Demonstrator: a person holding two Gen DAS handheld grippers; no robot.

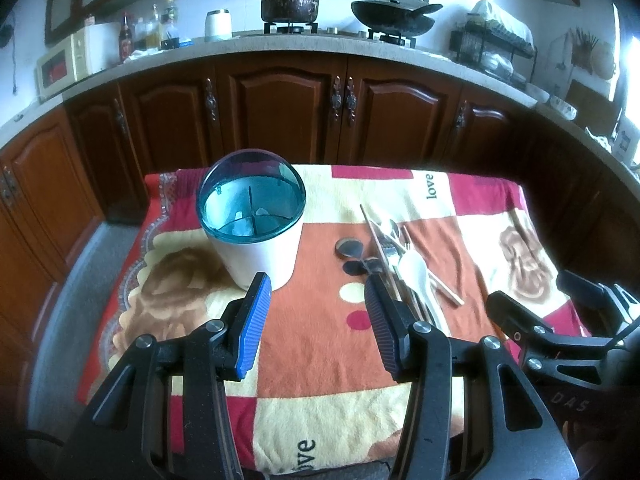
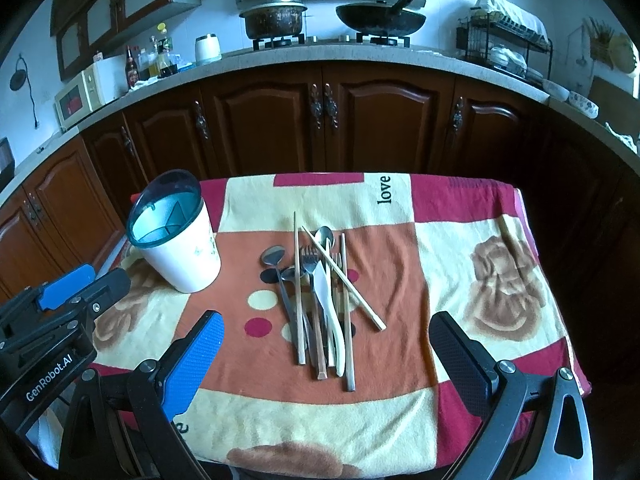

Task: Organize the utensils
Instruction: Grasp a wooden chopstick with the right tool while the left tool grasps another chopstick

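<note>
Lying just ahead of the right hand-held gripper [image 2: 326,344], jaws wide apart and empty, the utensils [image 2: 324,296] rest untouched.

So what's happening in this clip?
A person holds a claw in each hand over a blanket-covered table. Both the left claw and right claw are open and empty. Spoons, forks and chopsticks lie in a pile beside the utensil holder, whose compartments look empty. Nothing is sorted yet.

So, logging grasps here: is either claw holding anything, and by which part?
Nothing is held. The left claw and right claw are both open above the blanket.
</note>
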